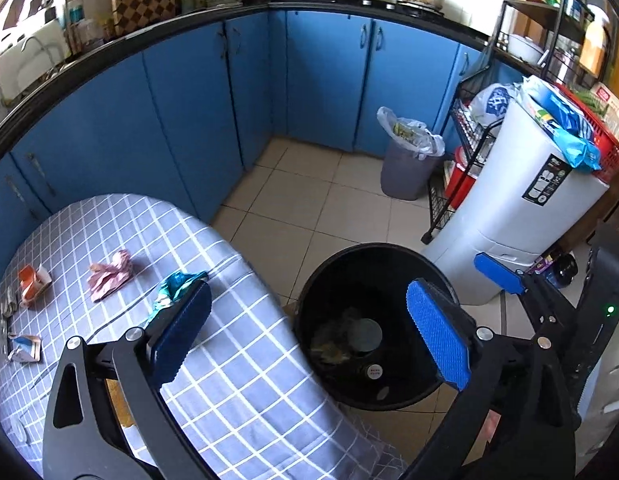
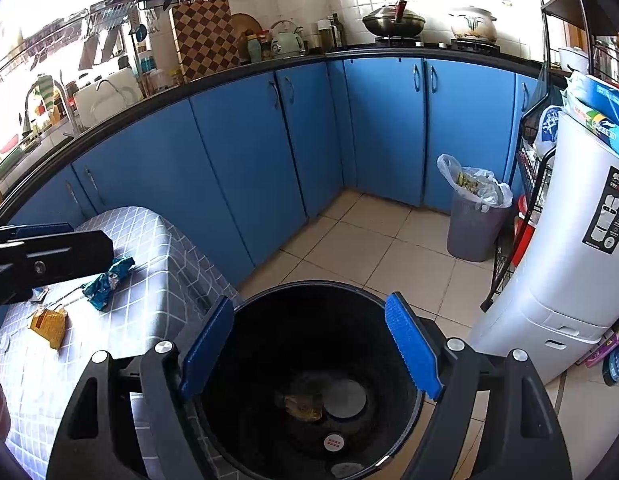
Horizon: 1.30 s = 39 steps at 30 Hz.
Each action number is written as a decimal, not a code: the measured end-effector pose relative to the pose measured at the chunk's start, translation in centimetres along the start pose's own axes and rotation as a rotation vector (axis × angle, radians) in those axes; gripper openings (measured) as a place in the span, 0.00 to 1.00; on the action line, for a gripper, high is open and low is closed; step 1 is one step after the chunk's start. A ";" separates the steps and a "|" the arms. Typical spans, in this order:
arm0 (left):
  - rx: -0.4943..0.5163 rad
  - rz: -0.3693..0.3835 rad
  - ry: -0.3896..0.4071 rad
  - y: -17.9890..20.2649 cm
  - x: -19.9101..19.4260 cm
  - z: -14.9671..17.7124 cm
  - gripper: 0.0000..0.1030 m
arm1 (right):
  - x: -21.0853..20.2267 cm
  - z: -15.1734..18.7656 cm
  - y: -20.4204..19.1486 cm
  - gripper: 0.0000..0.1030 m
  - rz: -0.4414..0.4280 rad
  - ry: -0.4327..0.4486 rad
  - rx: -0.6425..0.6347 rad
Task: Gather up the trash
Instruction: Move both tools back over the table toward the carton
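Note:
A black round bin stands on the floor beside a table with a grey checked cloth; some trash lies at its bottom. On the cloth lie a teal foil wrapper, a pink crumpled wrapper, an orange-white packet and a small torn packet. My left gripper is open and empty, its jaws spanning the table edge and bin. My right gripper is open and empty, right above the bin. The right wrist view also shows the teal wrapper and a yellow packet.
Blue cabinets line the far walls. A grey bin with a plastic bag stands in the corner. A white tall container and a black wire rack stand to the right. The floor is tiled.

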<state>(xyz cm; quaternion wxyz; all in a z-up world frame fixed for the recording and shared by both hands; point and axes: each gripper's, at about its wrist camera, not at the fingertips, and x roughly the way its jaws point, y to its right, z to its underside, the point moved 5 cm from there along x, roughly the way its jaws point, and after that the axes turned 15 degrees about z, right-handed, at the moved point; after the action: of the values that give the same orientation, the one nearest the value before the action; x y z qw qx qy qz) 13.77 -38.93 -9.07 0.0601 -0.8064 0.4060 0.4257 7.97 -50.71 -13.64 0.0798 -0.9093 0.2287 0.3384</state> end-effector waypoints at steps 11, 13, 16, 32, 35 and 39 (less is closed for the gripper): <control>-0.094 -0.101 0.066 -6.7 -5.4 2.5 0.94 | -1.5 -0.2 -6.1 0.74 -0.041 0.010 -0.101; -0.113 -0.140 0.083 -8.4 -6.9 3.2 0.94 | -1.8 -0.4 -7.3 0.74 -0.053 0.014 -0.117; -0.150 -0.179 0.105 -11.0 -9.0 4.3 0.94 | -2.2 -0.5 -9.8 0.74 -0.090 0.012 -0.140; -0.298 -0.380 0.199 -24.0 -19.1 11.6 0.94 | -4.7 0.2 -27.8 0.74 -0.229 0.004 -0.377; -0.345 -0.385 0.201 -26.7 -20.3 13.4 0.94 | -4.7 0.9 -30.8 0.74 -0.261 -0.018 -0.406; -0.399 -0.391 0.210 -29.9 -21.6 15.4 0.94 | -4.6 1.9 -35.0 0.74 -0.289 -0.046 -0.456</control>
<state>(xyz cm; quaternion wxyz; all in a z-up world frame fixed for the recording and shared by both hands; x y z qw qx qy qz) 18.39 0.76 -10.30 -0.0611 -0.9048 0.1554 0.3917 20.27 -17.54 -12.46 -0.0745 -0.9191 0.0123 0.3868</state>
